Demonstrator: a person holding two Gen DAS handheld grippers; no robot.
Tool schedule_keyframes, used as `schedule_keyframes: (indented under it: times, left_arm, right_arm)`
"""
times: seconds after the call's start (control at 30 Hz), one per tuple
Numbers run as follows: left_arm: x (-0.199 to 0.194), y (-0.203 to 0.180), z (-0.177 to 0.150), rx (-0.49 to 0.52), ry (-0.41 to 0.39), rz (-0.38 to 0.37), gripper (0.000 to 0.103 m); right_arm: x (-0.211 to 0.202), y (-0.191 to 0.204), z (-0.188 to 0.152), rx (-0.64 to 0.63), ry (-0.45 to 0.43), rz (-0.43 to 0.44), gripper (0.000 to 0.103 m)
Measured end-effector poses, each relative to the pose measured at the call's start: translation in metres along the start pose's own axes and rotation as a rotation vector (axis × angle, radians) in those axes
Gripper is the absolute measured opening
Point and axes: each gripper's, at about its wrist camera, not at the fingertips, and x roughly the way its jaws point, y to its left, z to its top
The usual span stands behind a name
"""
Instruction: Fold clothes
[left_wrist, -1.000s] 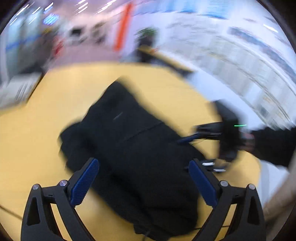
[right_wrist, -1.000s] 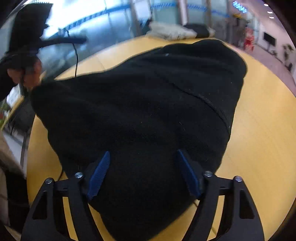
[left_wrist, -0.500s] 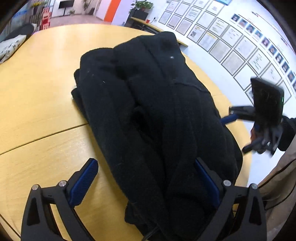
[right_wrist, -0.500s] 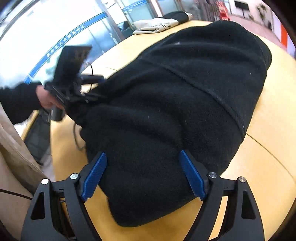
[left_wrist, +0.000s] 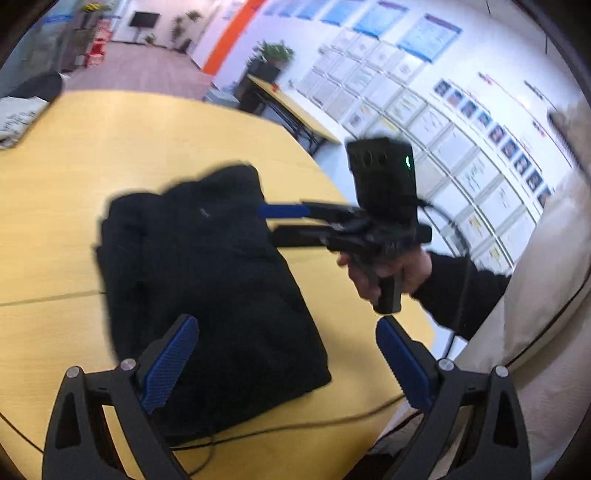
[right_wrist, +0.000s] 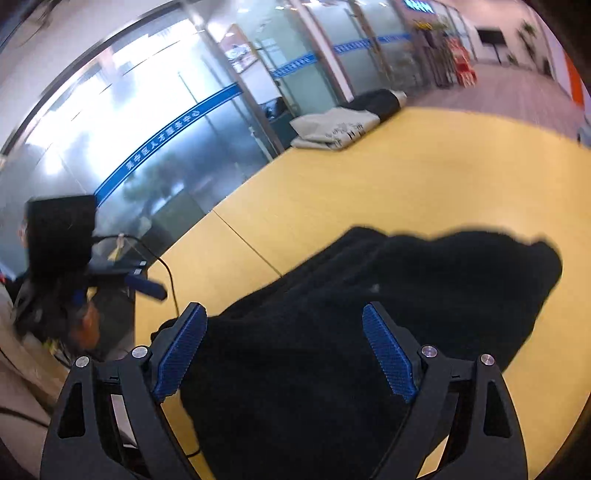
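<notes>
My left gripper (left_wrist: 286, 349) hangs above the desk (left_wrist: 110, 147), jaws spread wide, nothing between the ribbed blue pads (left_wrist: 168, 363). The black garment (left_wrist: 207, 295) lies ahead of and below these jaws, reaching under the left pad: a thick, matte, fleece-like bundle, roughly rectangular, with soft rounded edges. A thin dark cable (left_wrist: 295, 424) trails over the desk just in front of the jaws.

My right gripper (right_wrist: 286, 349) is also clear of the cloth, jaws wide and empty. From the left wrist view it shows side-on (left_wrist: 288, 225), held in a hand (left_wrist: 384, 273) with a dark sleeve, its long fingers over the garment's far right edge. In the right wrist view the garment (right_wrist: 369, 332) fills the space between and below the jaws, fuzzy, with a lumpy far outline. The desk top (right_wrist: 406, 177) is smooth yellow laminate with a fine seam. Far beyond the jaws, at the desk's edge, sits a flat folded pale cloth with print (right_wrist: 336, 129), a dark one just behind it.
</notes>
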Motion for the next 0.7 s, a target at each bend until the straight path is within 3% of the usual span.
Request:
schedule_keyframes:
  times: [0.07, 0.17, 0.2, 0.23, 0.33, 0.37, 0.43, 0.5, 0.57, 0.6, 0.67, 0.7]
  left_arm:
    - [0.022, 0.012, -0.012, -0.022, 0.037, 0.035, 0.099]
    - [0.054, 0.029, -0.029, -0.057, 0.089, 0.086, 0.088]
    - [0.053, 0.038, -0.033, -0.09, 0.067, 0.066, 0.087]
    - [0.052, 0.047, -0.036, -0.122, 0.044, 0.047, 0.078]
    - [0.048, 0.085, -0.046, -0.235, 0.005, -0.033, 0.022]
    - [0.047, 0.099, -0.049, -0.272, -0.002, -0.062, 0.021]
    - [0.041, 0.095, -0.041, -0.284, 0.012, -0.082, 0.022]
    - [0.038, 0.085, -0.03, -0.254, 0.033, -0.079, 0.034]
    - [0.044, 0.073, -0.018, -0.205, 0.063, -0.064, 0.062]
    - [0.043, 0.063, -0.01, -0.179, 0.073, -0.052, 0.068]
    - [0.044, 0.05, -0.003, -0.126, 0.081, -0.009, 0.093]
    - [0.043, 0.045, -0.001, -0.107, 0.092, 0.022, 0.099]
  right_arm:
    - [0.001, 0.002, -0.009, 0.038, 0.006, 0.004, 0.088]
    - [-0.017, 0.001, -0.016, 0.056, 0.027, -0.006, 0.088]
    - [-0.019, -0.001, -0.018, 0.056, 0.032, -0.014, 0.088]
    - [-0.02, -0.003, -0.02, 0.055, 0.036, -0.023, 0.088]
    - [-0.015, -0.013, -0.023, 0.088, 0.05, -0.046, 0.088]
    - [-0.013, -0.017, -0.025, 0.099, 0.055, -0.053, 0.088]
    - [-0.009, -0.024, -0.027, 0.122, 0.065, -0.067, 0.088]
    - [-0.012, -0.024, -0.027, 0.128, 0.069, -0.079, 0.088]
    - [-0.021, -0.024, -0.026, 0.13, 0.055, -0.086, 0.089]
    - [-0.025, -0.024, -0.025, 0.134, 0.049, -0.091, 0.09]
    - [-0.029, -0.032, -0.028, 0.154, 0.059, -0.109, 0.091]
    - [-0.031, -0.037, -0.03, 0.164, 0.065, -0.119, 0.092]
